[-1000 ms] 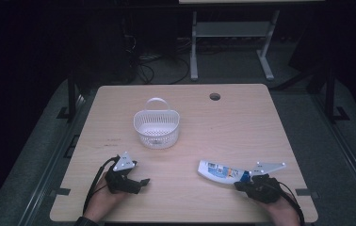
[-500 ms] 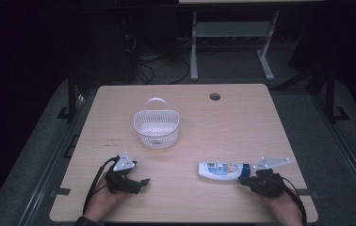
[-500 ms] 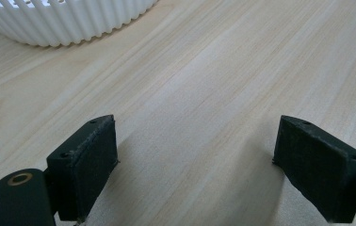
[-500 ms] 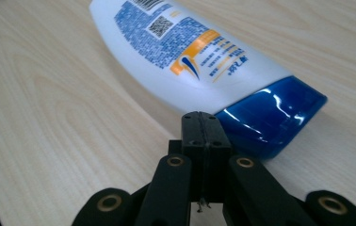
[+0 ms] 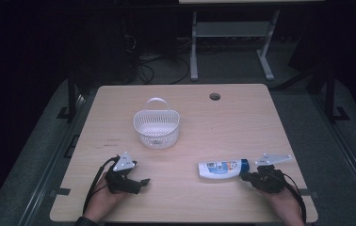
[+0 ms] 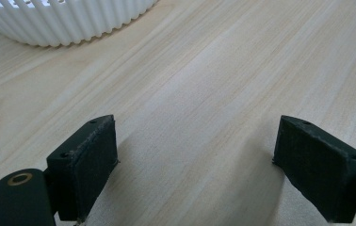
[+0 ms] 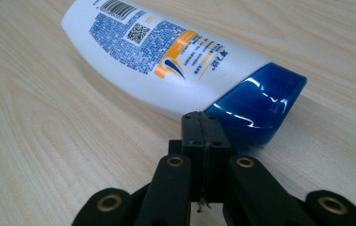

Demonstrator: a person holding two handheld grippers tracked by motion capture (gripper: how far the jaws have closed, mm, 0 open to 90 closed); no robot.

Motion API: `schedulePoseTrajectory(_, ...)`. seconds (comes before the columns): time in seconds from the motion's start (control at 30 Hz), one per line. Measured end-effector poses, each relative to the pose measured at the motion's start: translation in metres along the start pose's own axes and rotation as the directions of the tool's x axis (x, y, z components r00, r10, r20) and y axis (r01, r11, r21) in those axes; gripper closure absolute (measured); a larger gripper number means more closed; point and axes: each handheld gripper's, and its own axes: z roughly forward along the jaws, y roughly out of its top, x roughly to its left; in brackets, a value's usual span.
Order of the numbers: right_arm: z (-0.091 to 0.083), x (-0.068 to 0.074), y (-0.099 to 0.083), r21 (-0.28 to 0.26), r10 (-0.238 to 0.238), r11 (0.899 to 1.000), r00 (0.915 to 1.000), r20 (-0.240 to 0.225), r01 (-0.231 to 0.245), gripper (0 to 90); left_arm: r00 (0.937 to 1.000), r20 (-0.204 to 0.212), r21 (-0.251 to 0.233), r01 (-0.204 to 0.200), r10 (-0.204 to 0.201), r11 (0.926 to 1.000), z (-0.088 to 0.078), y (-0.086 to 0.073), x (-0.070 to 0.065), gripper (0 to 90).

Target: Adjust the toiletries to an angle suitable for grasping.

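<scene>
The shampoo bottle (image 7: 166, 56) is showing a white body printed with dense blue text, a black barcode, a QR code and an orange band with a dark blue swoosh, and its cap (image 7: 258, 106) is gleaming glossy blue. The ribbed basket (image 5: 157, 126) is showing white. The table (image 5: 242, 127) is displaying pale wood grain. Both grippers' jaws are appearing matte black.

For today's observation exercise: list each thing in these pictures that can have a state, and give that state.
bottle: lying on its side on the table, blue cap on.
basket: upright, empty, handle raised.
left gripper: jaws open, nothing between them.
right gripper: jaws shut, tips at the bottle's cap.
</scene>
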Motion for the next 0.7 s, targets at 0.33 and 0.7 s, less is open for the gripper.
schedulePoseTrajectory(0.33, -0.005, 0.016, 0.019, -0.088, -0.013, 0.996, 0.9987, -0.049, 0.009, 89.5, 1.0000, 0.000, 0.000, 0.000, 0.000, 1.0000, 0.000, 0.000, 0.000, 12.9)
schedulePoseTrajectory(0.7, 0.008, 0.025, 0.053, -0.140, -0.015, 0.990, 0.9955, -0.094, 0.002, 89.5, 1.0000, -0.001, -0.004, 0.001, -0.001, 1.0000, 0.000, 0.000, 0.000, 12.9)
